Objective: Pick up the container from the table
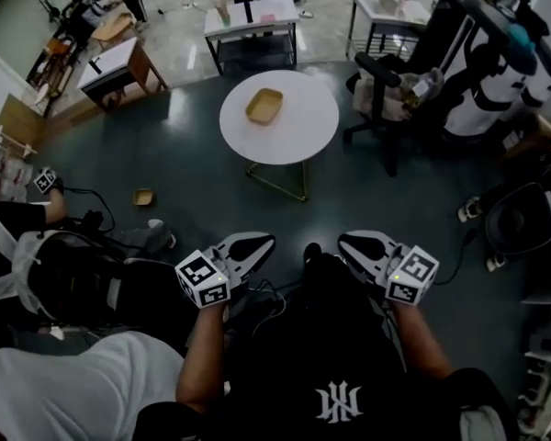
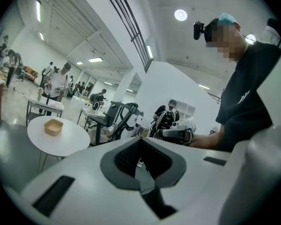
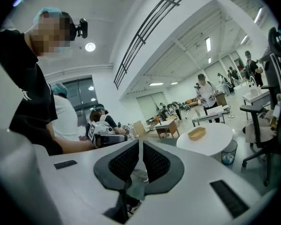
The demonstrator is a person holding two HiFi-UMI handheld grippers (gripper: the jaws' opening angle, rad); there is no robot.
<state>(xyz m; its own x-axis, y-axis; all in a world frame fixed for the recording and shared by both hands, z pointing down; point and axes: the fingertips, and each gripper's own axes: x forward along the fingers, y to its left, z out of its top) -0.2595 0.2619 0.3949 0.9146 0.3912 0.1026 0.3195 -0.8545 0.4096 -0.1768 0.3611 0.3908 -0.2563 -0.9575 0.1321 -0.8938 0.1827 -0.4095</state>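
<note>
Left gripper (image 1: pixel 266 241) (closed), container (image 1: pixel 264 106) well apart

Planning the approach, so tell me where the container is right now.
In the head view the container sits on the round white table, toward its left side, with a black office chair further right.

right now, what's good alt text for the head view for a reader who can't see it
A shallow tan rectangular container sits on a round white table across a dark floor, seen from above. Nearer the camera, a person holds the left gripper and right gripper, both shut and empty, well short of the table.
</note>
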